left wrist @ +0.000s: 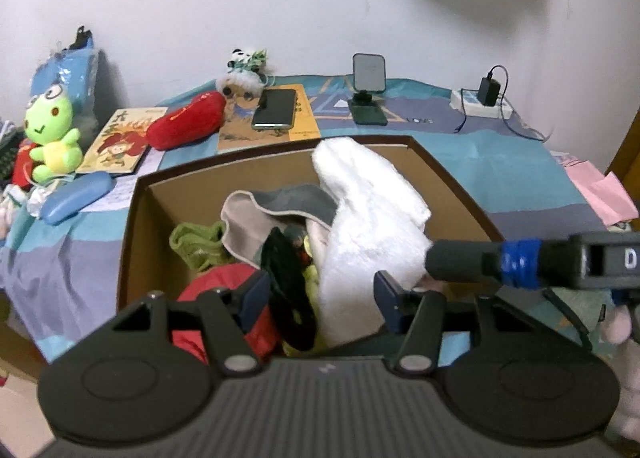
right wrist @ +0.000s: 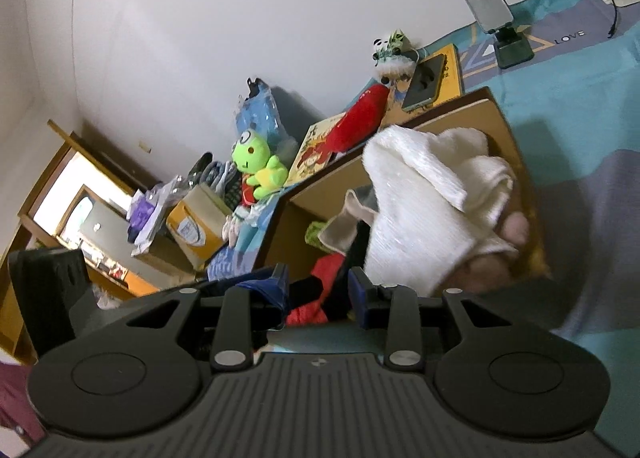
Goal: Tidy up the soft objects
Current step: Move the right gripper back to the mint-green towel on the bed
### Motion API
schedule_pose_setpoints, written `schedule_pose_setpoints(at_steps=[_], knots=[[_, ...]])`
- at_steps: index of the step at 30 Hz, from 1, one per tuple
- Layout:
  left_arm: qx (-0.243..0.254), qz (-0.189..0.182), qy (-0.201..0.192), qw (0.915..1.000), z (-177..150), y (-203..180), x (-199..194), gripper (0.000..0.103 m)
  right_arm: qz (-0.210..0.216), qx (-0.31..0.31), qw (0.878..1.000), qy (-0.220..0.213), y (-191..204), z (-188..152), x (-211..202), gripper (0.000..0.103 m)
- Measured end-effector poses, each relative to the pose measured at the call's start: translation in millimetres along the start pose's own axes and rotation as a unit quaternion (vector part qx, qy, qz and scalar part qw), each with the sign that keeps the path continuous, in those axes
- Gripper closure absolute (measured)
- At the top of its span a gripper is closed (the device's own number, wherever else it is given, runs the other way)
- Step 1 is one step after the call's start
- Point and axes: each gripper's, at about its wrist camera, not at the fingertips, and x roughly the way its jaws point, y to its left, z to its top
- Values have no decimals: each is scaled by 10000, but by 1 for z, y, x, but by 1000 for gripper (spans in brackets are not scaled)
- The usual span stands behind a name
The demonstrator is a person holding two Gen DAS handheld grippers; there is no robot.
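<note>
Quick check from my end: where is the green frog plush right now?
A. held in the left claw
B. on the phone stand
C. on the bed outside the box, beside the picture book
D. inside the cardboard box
C: the green frog plush sits upright on the bedspread outside the cardboard box, next to the picture book.

A crumpled white towel drapes over mixed soft clothes inside the open cardboard box.
</note>
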Motion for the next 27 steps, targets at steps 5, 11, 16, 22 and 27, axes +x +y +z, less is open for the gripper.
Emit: schedule_pose_setpoints(at_steps=[5,11,16,22,27], knots=[[-20,300,166,9994,-7,-30,-1,48,-4,-12,9999,158,-18,-5,-23,86],[22,444,264,9987,-12,-69,-1,48,-62,70,9997,220,-42,-8,-51,86],[190,370,347,9985,-17,-105,6,48,-171,170,9994,257,-64,-13,-70,86],[453,220,523,9974,-20,-145,20,48,-329,390,9984,255,-95,-20,-94,86],[686,119,671,9953,-20,-172,36,47,-446,608,9969,245,-114,-26,-109,86]])
